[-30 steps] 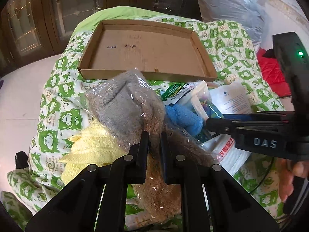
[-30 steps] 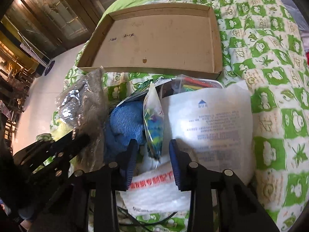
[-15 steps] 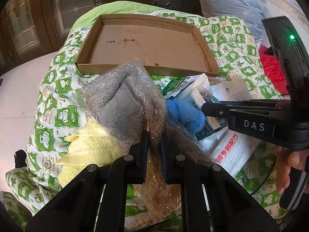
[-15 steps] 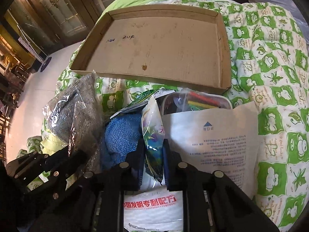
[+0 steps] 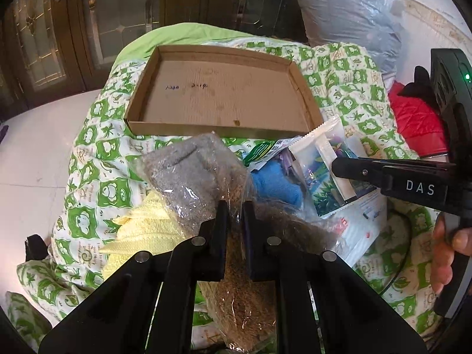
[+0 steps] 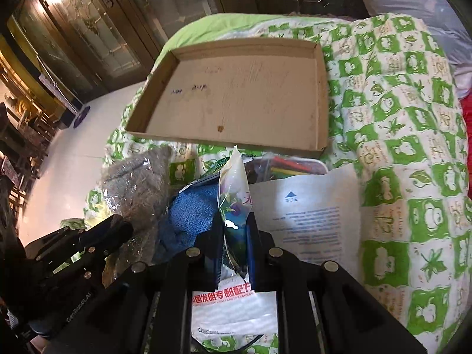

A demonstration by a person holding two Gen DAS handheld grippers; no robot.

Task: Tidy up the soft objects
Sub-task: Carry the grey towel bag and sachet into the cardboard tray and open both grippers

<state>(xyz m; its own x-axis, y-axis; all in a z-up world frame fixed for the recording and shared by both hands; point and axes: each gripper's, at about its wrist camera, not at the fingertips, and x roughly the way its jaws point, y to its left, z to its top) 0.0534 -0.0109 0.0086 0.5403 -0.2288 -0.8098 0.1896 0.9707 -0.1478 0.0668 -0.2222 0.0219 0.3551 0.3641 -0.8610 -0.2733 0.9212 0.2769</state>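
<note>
Our left tool (image 5: 234, 215) clamps the plastic-wrapped grey-brown plush bundle (image 5: 188, 177), our right tool (image 6: 234, 230) pinches the glossy printed sachet (image 6: 233, 188), both near the shallow brown cardboard tray's (image 5: 224, 131) front wall, on the green-patterned quilt (image 6: 413, 147).

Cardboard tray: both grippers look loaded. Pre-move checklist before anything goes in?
1. Left gripper shut on the bagged grey-brown plush: ok.
2. Right gripper shut on the flat printed packet: ok.
3. Cardboard tray has nothing inside: ok.
4. Path to the tray unobstructed over the green quilt: ok.
5. Plush bag free of the yellow cloth beside it: cannot tell.
6. Packet free of the blue towel: cannot tell.
</note>
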